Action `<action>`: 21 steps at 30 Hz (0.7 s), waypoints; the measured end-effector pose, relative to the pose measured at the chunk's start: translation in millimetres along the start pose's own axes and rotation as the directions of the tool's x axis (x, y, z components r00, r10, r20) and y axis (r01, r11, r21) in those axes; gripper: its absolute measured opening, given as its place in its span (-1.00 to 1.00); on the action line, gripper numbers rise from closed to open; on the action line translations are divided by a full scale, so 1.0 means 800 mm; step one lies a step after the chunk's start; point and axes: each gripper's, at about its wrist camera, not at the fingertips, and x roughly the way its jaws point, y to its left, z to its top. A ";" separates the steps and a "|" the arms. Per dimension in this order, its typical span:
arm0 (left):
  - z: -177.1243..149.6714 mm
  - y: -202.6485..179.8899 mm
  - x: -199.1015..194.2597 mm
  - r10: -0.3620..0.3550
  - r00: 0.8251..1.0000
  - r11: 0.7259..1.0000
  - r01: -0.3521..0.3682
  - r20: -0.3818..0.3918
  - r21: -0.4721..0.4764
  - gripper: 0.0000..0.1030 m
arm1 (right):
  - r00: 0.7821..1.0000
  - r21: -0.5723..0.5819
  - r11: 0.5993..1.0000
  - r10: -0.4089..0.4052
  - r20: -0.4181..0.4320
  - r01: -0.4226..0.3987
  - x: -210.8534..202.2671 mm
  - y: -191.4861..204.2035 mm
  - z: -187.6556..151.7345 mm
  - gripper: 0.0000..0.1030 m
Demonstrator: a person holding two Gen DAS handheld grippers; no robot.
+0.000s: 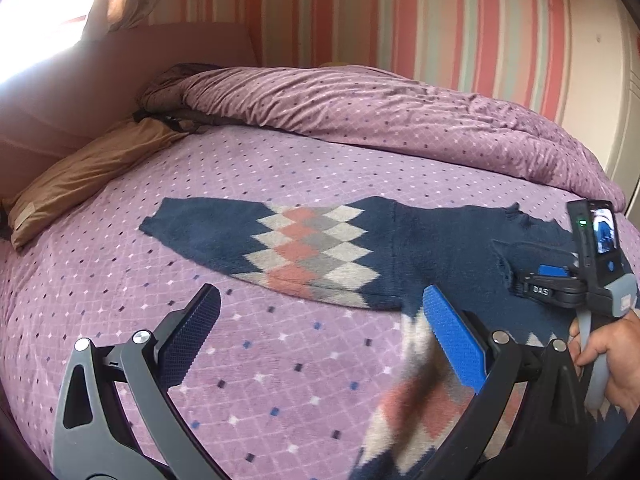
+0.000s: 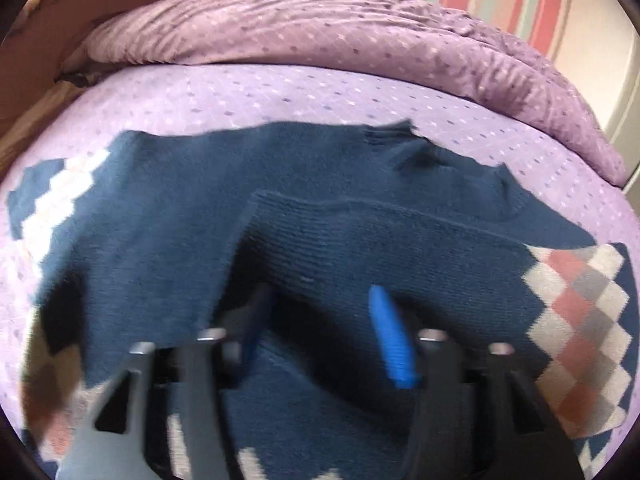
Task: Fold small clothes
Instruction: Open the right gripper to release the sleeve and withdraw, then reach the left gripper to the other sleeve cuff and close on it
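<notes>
**Sleeve laid over, but the fold may not hold**

Left to right: the left tool (image 1: 320, 340) stands released, its pads wide apart with only the lilac diamond-print bedspread (image 1: 280, 172) between them. Ahead of it lies the navy knitted sweater with a pink, grey and cream argyle band (image 1: 312, 248), spread flat on the bed, one sleeve reaching away to the tool's left. Its blue right-hand pad sits just over the sweater's near hem; if that tool drops or drags here, it could catch the knit and pull the body askew.

The right tool (image 2: 320, 328) is also released, jaws apart over a folded-in sleeve (image 2: 400, 248) that lies across the navy chest just ahead of it. I judge the pads are not pressing the knit. The risk: soft, thick wool may spring or slide back, and a pad may snag a loop on withdrawal.

Hard to make out: motion blur smears the right view, so contact between pads and cloth is uncertain. The sweater's near hem and the person's hand (image 1: 612, 356) are cut off by the frame edge.
</notes>
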 end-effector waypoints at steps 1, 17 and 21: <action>0.001 0.007 0.002 0.007 1.000 1.000 -0.007 -0.001 -0.003 0.94 | 1.000 -0.015 1.000 0.007 0.008 -0.007 -0.003 0.007 0.001 0.49; 0.049 0.183 0.101 0.100 0.995 0.995 -0.100 -0.029 0.022 0.94 | 0.991 -0.093 0.995 0.049 0.126 -0.037 -0.096 0.063 0.006 0.56; 0.056 0.240 0.147 0.081 0.992 0.997 -0.082 -0.094 -0.005 0.94 | 0.988 -0.104 0.993 0.065 0.139 -0.051 -0.106 0.080 0.012 0.56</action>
